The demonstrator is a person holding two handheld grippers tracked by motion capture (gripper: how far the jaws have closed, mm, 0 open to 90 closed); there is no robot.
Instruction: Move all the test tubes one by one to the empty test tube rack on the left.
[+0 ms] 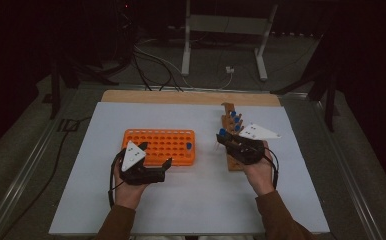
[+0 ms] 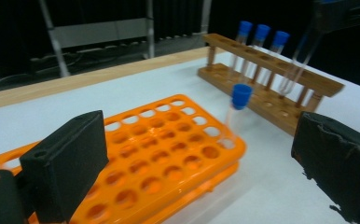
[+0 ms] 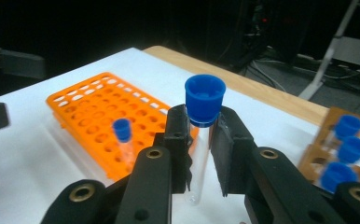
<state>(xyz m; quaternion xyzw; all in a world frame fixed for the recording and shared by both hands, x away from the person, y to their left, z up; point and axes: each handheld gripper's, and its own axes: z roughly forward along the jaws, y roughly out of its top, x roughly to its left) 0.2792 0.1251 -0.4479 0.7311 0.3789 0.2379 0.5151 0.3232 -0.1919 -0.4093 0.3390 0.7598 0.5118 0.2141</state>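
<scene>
My right gripper (image 3: 202, 140) is shut on a clear test tube with a blue cap (image 3: 204, 99), held upright above the white mat between the two racks. In the high view that gripper (image 1: 224, 141) hangs at the near end of the wooden rack (image 1: 229, 131), which holds three more blue-capped tubes (image 3: 349, 149). An orange plastic rack (image 1: 159, 146) lies mid-table with one blue-capped tube (image 1: 189, 146) standing in its right end. My left gripper (image 1: 164, 170) hovers at the orange rack's near edge, jaws wide open and nothing between them (image 2: 201, 163).
The white mat (image 1: 191, 210) covers a wooden tabletop whose far edge (image 1: 191, 96) is bare. Beyond the table, cables and a white metal stand (image 1: 226, 30) sit on the floor. The mat in front of both racks has free room.
</scene>
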